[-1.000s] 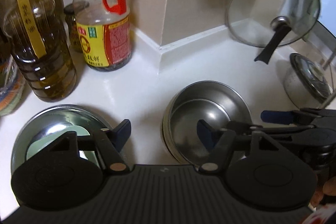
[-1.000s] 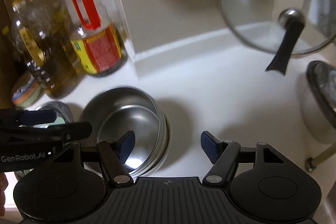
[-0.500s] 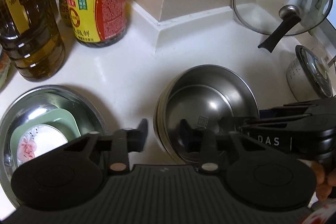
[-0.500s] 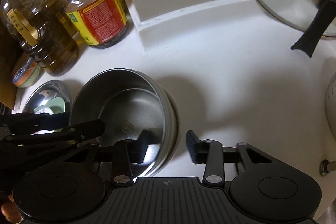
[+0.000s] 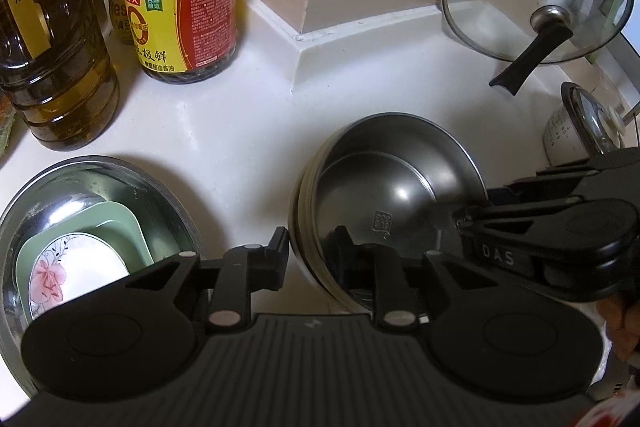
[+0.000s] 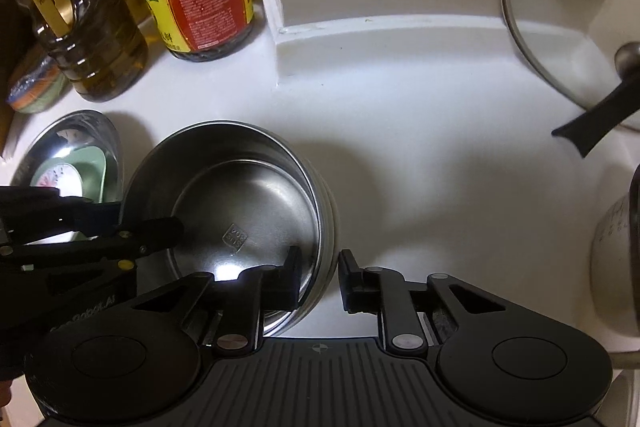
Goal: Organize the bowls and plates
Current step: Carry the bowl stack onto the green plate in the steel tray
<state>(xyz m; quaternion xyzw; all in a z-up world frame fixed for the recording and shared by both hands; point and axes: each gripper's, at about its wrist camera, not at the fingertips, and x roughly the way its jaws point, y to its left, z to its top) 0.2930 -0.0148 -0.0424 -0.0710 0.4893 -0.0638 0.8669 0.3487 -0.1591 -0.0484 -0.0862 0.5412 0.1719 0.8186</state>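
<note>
Fingers [image 5: 280, 255] of both grippers straddle steel bowl [image 5: 384, 187] rim, apparently clamped.

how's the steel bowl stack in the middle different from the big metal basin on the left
The steel bowl stack is several nested bowls, deep and matte grey inside; the metal basin is one wider, shallower, mirror-bright dish. The stack's top bowl is empty, while the basin holds a green dish and a flowered plate. Both grippers' jaws straddle the stack's rim; nothing grips the basin. Both are round metal and sit on the white counter.
</note>
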